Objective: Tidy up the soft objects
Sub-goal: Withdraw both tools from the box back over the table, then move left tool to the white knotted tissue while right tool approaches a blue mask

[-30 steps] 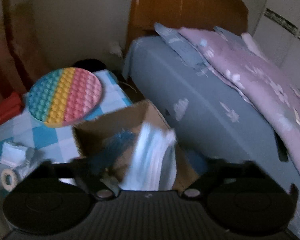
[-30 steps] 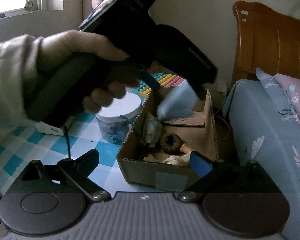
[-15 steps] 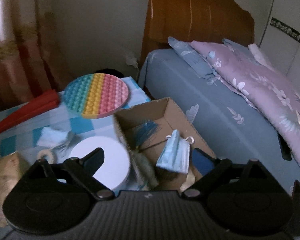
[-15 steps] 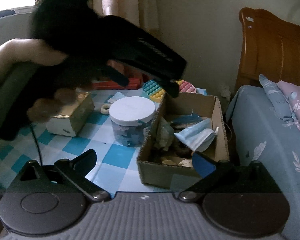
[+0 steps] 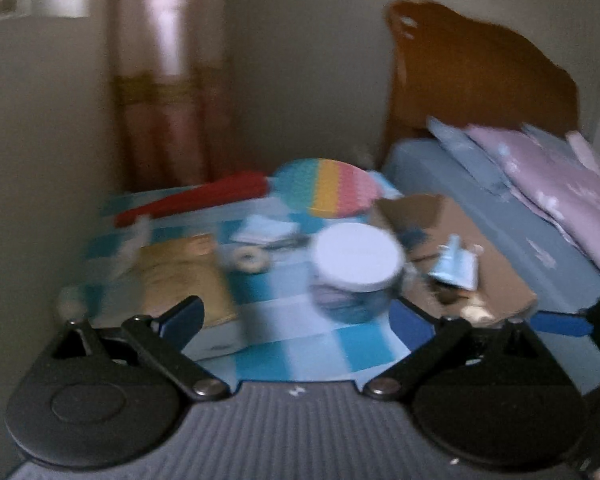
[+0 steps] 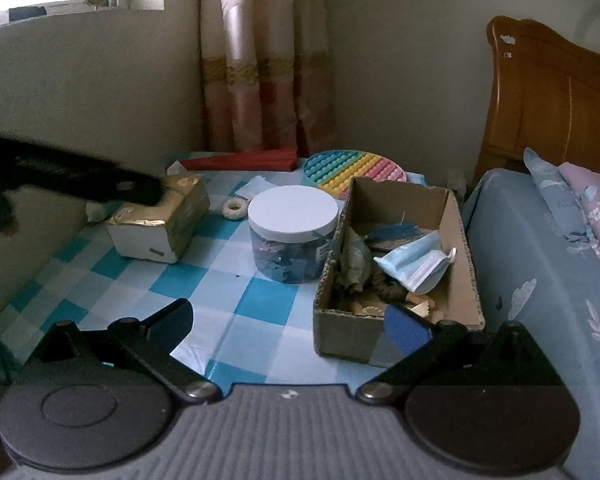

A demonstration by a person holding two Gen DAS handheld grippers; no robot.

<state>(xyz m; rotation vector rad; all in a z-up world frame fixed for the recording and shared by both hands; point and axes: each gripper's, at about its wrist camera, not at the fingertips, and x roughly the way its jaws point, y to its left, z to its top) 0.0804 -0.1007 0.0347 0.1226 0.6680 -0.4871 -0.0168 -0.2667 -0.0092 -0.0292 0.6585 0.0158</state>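
both my tongs, left tongs [image 5: 296,316] and right tongs [image 6: 288,316], gape empty; face mask [image 6: 418,266] lies inside the cardboard box [image 6: 396,340].

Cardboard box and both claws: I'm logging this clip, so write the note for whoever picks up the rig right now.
Left claw: open, empty, over the checked tablecloth, in front of the tissue box; that view is blurred.
Right claw: open, empty, hanging in front of the cardboard box.
Done: the blue face mask lies in the box on top of other soft items.
Left, as far as I can judge: the small fabric ring and the pale folded cloth sit loose on the tablecloth behind the white-lidded jar; they look like the next candidates.
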